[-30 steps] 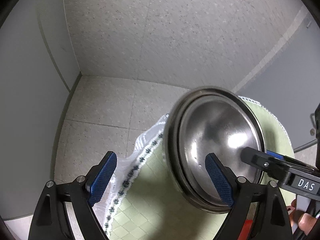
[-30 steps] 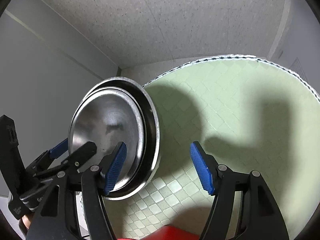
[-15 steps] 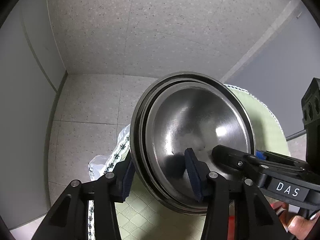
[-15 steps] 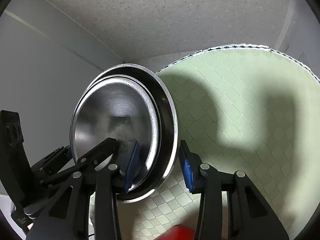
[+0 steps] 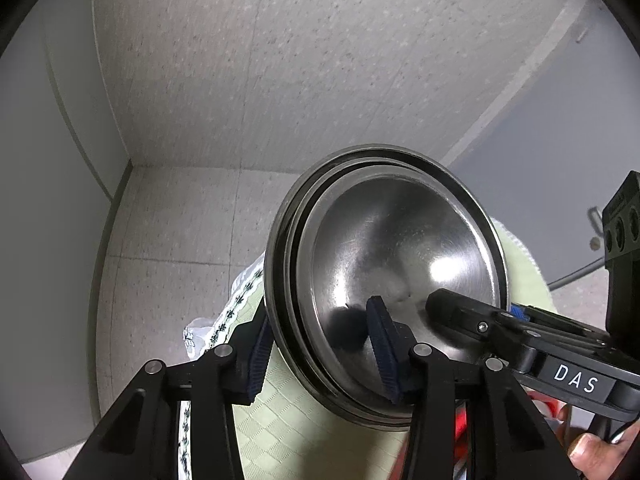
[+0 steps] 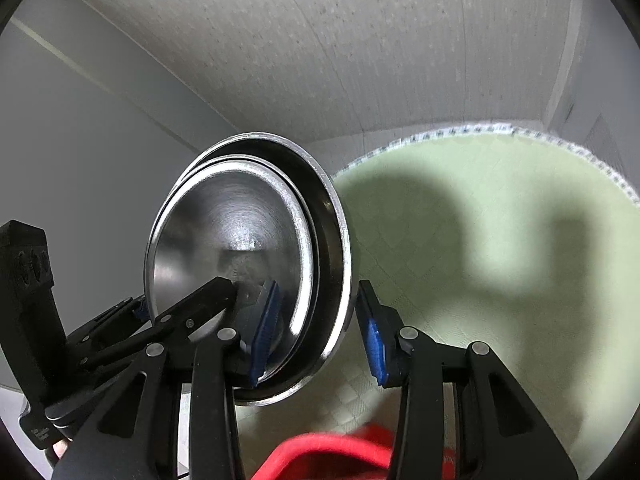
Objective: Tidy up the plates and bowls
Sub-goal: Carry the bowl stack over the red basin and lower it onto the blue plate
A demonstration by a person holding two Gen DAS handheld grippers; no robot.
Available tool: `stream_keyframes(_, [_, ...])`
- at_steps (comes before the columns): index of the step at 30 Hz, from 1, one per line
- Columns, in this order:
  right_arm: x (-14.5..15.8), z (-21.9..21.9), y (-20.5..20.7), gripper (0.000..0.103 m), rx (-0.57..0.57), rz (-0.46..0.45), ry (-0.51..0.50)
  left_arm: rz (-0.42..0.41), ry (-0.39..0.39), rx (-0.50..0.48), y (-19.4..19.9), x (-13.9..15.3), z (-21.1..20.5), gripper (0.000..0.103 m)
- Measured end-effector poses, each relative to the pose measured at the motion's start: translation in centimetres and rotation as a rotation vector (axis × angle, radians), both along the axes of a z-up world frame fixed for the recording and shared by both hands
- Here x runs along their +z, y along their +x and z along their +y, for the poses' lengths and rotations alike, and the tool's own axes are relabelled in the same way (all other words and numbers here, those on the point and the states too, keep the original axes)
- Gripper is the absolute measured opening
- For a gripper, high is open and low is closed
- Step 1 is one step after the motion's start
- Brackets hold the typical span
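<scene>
Both grippers point steeply down over a round worktop under a pale green checked cloth with a white patterned hem, and together they hold up a stack of steel plates on edge, tilted, clear of the cloth

The left gripper has its fingers partly closed on the stack's lower rim: one blue pad lies against the shiny inner face of the front plate, the other is behind the stack. The jaws have just been closing, with the plates between them

The right gripper grips the same stack from the other side; its fingers are likewise partly closed, one pad on the front plate's face, the other on the back of the rear plate, also after closing on it

The stack looks like a smaller plate nested in at least one larger one; the exact count cannot be told

In the left view, the right gripper's body shows white letters "DAS", and a fingertip of the person's hand shows at the lower right. Something red, blurred, lies at the near edge of the worktop
</scene>
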State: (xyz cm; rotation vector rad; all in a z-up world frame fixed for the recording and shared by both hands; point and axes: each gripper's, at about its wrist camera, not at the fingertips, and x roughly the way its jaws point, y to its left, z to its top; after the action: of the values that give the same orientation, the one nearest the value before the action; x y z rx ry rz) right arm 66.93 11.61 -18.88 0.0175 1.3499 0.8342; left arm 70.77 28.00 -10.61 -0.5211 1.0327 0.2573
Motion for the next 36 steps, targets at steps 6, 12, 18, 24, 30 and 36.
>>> stream_keyframes(6, [4.3,-2.9,-1.0,0.04,-0.04,-0.067,0.025,-0.064,0.006,-0.042,-1.7,3.9,-1.5,0.042])
stream_keyframes(12, [7.8,-7.2,-3.8,0.04,-0.122,-0.129,0.032,-0.117,0.001,-0.131,-4.1,6.9,-4.4,0.042])
stream_keyframes(18, [9.2,-13.3,-7.7,0.04,-0.25,-0.149,0.02,-0.134,-0.013,-0.274,-7.1,7.5,-8.2,0.042])
stream_keyframes(24, [7.4,-18.0,-12.4,0.04,-0.374,-0.126,-0.007,-0.107,-0.021,-0.411,-9.4,5.9,-11.8,0.042])
stream_keyframes(30, [5.2,-20.5,-16.2,0.04,-0.442,-0.083,-0.041,-0.057,-0.007,-0.498,-11.0,3.3,-14.9,0.042])
stream_keyframes(36, [3.4,-21.0,-18.2,0.04,-0.476,-0.036,-0.081,-0.003,0.013,-0.541,-11.7,1.1,-17.3,0.042])
